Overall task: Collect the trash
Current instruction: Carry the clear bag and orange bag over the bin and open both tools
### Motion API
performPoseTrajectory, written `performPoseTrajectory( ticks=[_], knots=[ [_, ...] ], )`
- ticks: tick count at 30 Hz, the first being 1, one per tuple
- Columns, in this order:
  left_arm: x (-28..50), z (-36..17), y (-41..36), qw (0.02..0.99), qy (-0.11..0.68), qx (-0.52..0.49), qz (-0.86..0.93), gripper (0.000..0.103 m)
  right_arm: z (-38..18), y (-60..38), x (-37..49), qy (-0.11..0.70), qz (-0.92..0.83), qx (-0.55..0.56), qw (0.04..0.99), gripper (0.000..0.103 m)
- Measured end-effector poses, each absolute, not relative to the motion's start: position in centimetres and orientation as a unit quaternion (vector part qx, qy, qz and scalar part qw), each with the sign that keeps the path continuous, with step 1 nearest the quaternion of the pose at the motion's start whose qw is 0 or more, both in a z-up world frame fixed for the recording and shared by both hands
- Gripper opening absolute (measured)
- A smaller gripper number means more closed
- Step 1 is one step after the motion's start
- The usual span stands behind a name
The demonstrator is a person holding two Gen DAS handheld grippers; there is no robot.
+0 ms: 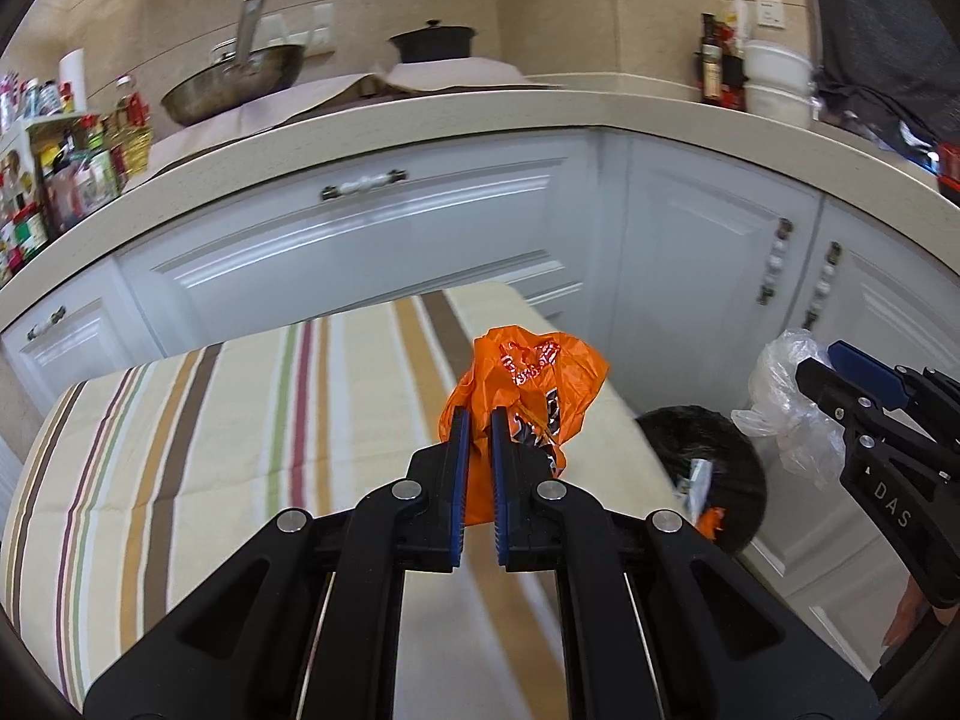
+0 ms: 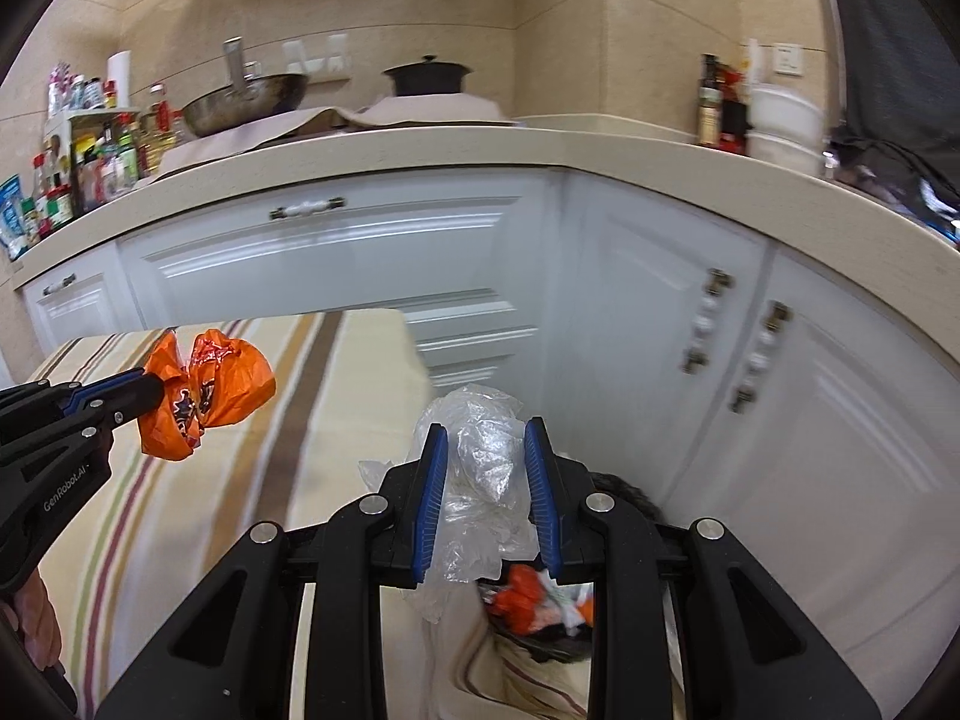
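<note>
Orange plastic, a crumpled bag (image 1: 528, 387), was pinched tight between the blue pads of the left gripper (image 1: 479, 420), which we carried above the near corner of the striped table (image 1: 240, 420). Our right gripper (image 2: 486, 462) was clenched on a wad of clear plastic film (image 2: 480, 450), its jaws standing wider because the wad was bulkier. In the left wrist view that film (image 1: 786, 396) hung off to the side of the table, nearer the white cabinets (image 1: 720, 276).

We take the black-lined bin (image 1: 720, 438) as our landmark. It stood on the floor just beside the table corner, below both grippers. The right gripper hung almost over it; the left one was a little further back, over the table edge.

Progress, as we judged it: both pieces were lifted and held, but neither was yet dropped. What remained was to bring each over the bin mouth and let go. The tabletop in view carried no other litter, though part of it was hidden.

Contents: the bin (image 2: 618, 489) already held some scraps (image 2: 540, 600), orange and white among them. Beyond the bin, on the counter (image 1: 540, 108), stood a wok (image 1: 240, 84) and a black lidded pot (image 1: 432, 42); what they held we could not see.
</note>
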State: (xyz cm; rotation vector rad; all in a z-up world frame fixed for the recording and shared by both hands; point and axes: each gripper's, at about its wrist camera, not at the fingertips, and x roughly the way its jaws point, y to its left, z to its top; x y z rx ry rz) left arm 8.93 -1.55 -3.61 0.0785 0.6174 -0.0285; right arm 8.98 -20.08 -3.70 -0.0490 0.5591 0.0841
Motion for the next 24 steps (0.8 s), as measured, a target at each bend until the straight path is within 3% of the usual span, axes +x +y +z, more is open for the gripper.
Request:
performPoseTrajectory(
  ticks=[10, 21, 23, 24],
  knots=[
    [8.5, -4.3, -9.5, 0.948, 0.302, 0.076, -0.071, 0.007, -4.2, -25.8, 7.0, 0.275, -0.015, -0.006, 0.961, 0.028],
    [13.4, -6.9, -15.3, 0.94, 0.315, 0.094, -0.086, 0.008, -7.4, -28.7, 11.0, 0.292, -0.031, 0.007, 0.956, 0.028],
    [14.6, -7.4, -15.9, 0.939, 0.32, 0.094, -0.087, 0.01, -7.9, -28.9, 11.9, 0.292, -0.029, 0.008, 0.956, 0.028],
    [15.2, -7.7, -16.3, 0.937, 0.323, 0.097, -0.087, 0.019, -8.2, -29.1, 12.6, 0.291, -0.031, 0.006, 0.956, 0.032]
  ],
)
